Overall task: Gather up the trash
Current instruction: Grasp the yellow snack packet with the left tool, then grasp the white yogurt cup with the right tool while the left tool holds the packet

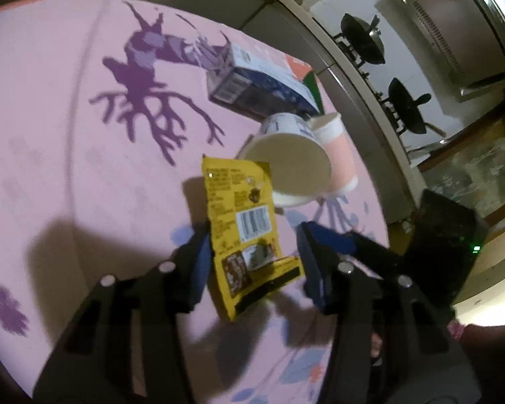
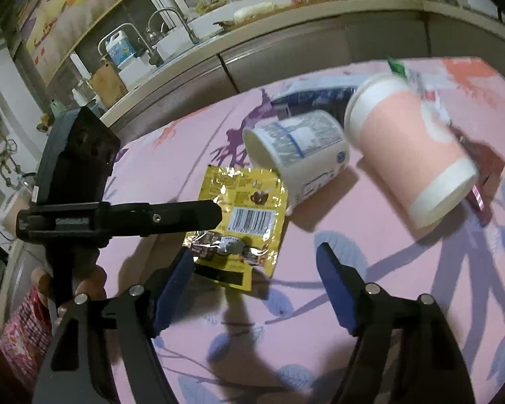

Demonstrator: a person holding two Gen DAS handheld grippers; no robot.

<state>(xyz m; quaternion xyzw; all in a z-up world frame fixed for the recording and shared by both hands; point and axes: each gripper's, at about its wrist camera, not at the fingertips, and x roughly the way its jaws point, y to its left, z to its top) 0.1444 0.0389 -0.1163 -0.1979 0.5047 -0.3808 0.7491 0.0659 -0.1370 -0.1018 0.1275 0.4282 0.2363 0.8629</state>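
Jaws partly hide yellow wrapper (image 1: 242, 222).

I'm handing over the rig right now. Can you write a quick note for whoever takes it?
Left gripper: jaws straddle the yellow snack packet on the pink tablecloth; a firm grip isn't confirmed.
Right gripper: open, empty, just short of the packet.
On its side behind the packet: white cup with blue print; pink cup beside it; blue carton further back.
Done: nothing visibly collected.
Left: secure the packet, then both cups and the carton. No bin in view.
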